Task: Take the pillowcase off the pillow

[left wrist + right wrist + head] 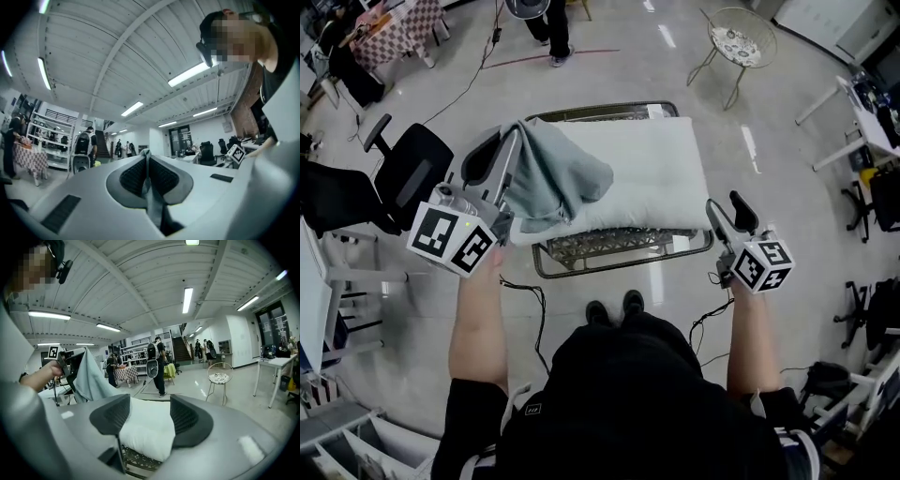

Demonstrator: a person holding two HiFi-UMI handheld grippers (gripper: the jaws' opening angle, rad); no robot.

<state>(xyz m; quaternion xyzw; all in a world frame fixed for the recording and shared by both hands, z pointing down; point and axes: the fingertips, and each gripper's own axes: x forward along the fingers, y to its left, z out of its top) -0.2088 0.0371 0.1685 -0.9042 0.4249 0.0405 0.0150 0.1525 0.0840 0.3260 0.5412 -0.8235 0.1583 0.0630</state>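
One pillowcase (558, 173) hangs clamped in the left gripper (514, 150) (over the pillow (647, 169)); right gripper (724, 206) stands half-open.

In the head view, the pale grey-blue cloth pillowcase (553, 173) drapes over the left end of the white rectangular pillow (647, 169) and hides that end. Its folds also cover the tips of the left tongs (512, 148). The pillow hides most of the dark metal mesh rack (609, 246) beneath it; only the rim and a front strip show.

In the left gripper view, only a thin strip of the pillowcase is visible, pinched between the closed jaws. The rest drops out of frame.

In the right gripper view, the body of the right tongs (149, 416) blocks the pillow's near lower edge.

A standing person (553, 33) is cut off by the head view's top edge, so only the legs show.
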